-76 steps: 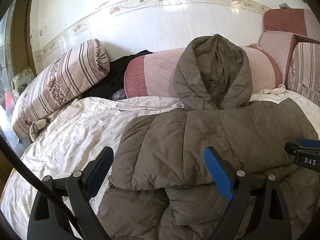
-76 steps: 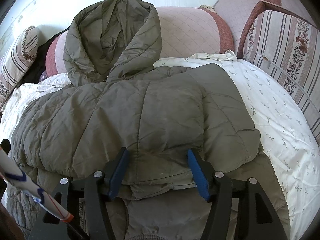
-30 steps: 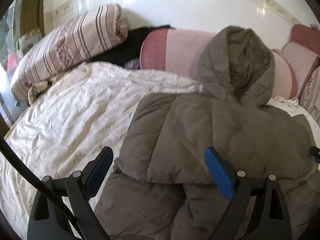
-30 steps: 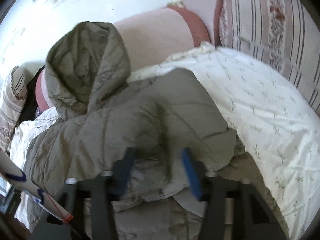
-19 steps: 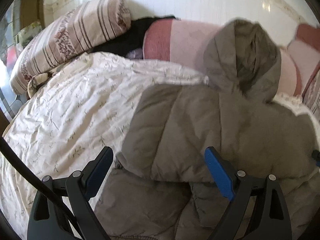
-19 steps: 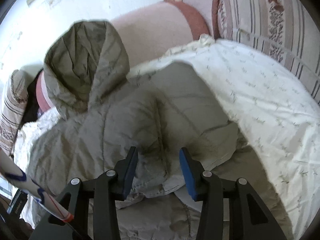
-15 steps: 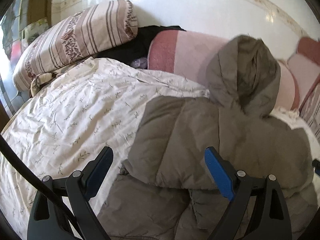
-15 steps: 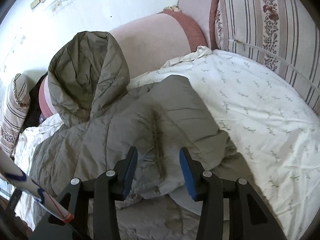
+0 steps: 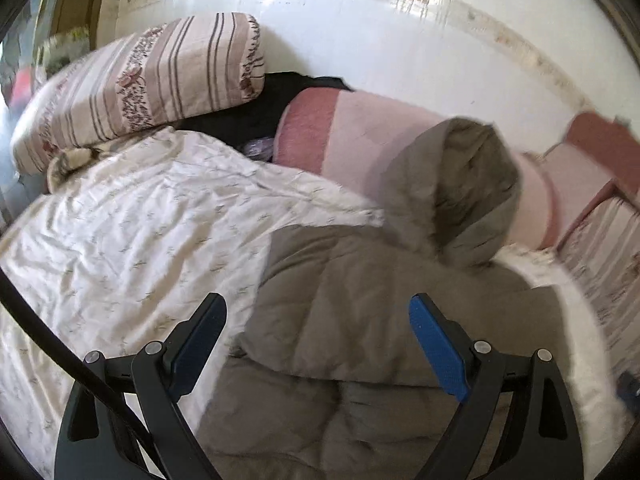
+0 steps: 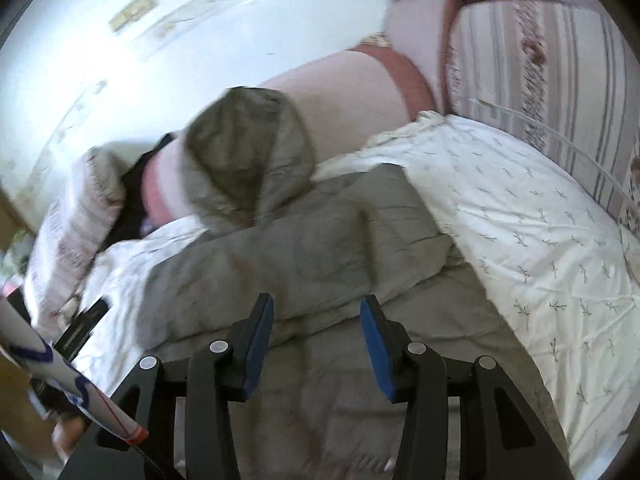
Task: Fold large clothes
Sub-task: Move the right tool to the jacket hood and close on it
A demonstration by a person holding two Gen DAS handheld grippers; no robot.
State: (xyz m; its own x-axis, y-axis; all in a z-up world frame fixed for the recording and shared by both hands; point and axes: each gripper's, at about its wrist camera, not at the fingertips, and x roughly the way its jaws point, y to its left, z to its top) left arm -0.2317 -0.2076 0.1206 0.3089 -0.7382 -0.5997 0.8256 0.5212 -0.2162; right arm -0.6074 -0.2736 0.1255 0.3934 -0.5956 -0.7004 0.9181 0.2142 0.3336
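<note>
A grey-olive hooded puffer jacket (image 9: 380, 280) lies on the bed, its sleeves folded across its body and its hood (image 9: 460, 184) propped against a pink bolster. My left gripper (image 9: 316, 304) hovers above the jacket's left edge, jaws wide open and empty. In the right wrist view the same jacket (image 10: 300, 256) lies below my right gripper (image 10: 317, 302), which hangs over the folded sleeve's lower edge. Its jaws stand partly apart with nothing pinched between the blue pads. The hood (image 10: 248, 152) is blurred.
A white floral sheet (image 9: 140, 232) covers the bed on both sides of the jacket. A striped pillow (image 9: 140, 80), a dark garment (image 9: 256, 116) and a pink bolster (image 9: 360, 132) line the wall. A striped cushion (image 10: 540, 60) borders the bed's right side. A hand (image 10: 64, 436) shows at lower left.
Both grippers have lifted and drawn back, so the jacket looks smaller and farther below. The right gripper's jaws are narrower than in the earliest frame. The jacket lies as before.
</note>
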